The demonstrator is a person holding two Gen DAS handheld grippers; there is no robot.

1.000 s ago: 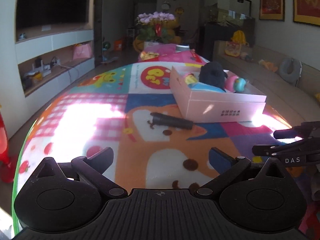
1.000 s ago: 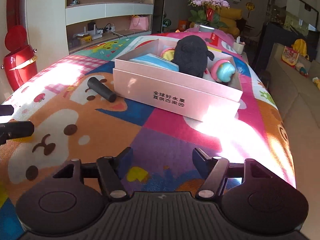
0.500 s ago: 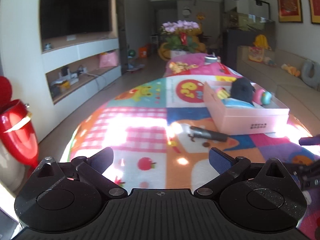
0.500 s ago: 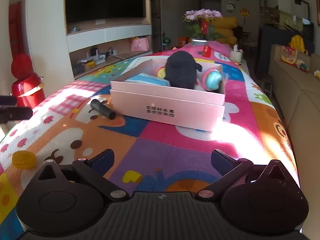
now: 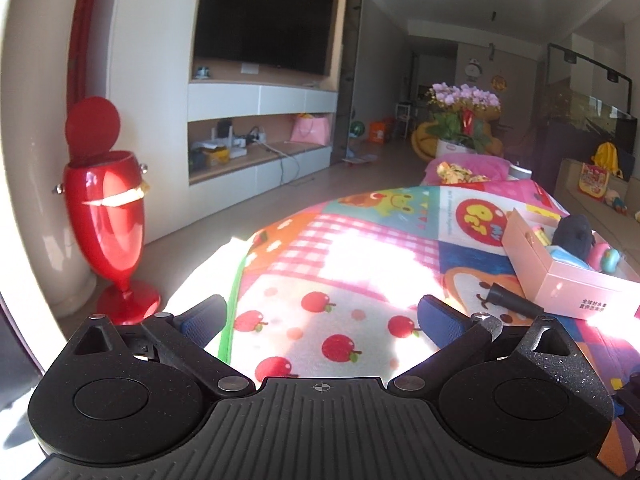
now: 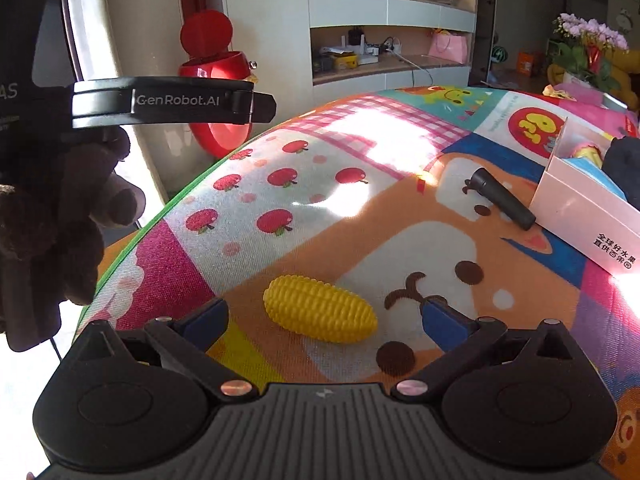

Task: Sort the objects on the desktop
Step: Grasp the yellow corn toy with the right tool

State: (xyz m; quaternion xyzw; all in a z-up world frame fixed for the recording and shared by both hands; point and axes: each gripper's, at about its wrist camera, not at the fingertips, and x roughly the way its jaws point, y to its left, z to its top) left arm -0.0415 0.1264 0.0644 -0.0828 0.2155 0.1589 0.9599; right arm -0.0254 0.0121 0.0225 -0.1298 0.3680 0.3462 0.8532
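A toy corn (image 6: pixel 320 309) lies on the mat (image 6: pixel 360 216), the black tube (image 6: pixel 504 199) beyond it beside the box (image 6: pixel 584 216).

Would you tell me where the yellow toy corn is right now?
In the right wrist view, the yellow toy corn lies on the cartoon mat, just ahead of the open right gripper, left of the pink box.

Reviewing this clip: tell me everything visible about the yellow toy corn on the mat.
The toy corn is a short yellow cob, seemingly moulded plastic, with rows of raised kernels and a rounded, tapered end toward the right of the right wrist view. It lies on its side, slightly slanted, on the orange bear patch of the mat, between the open right tongs; neither pad touches it. It is absent from the left wrist view.
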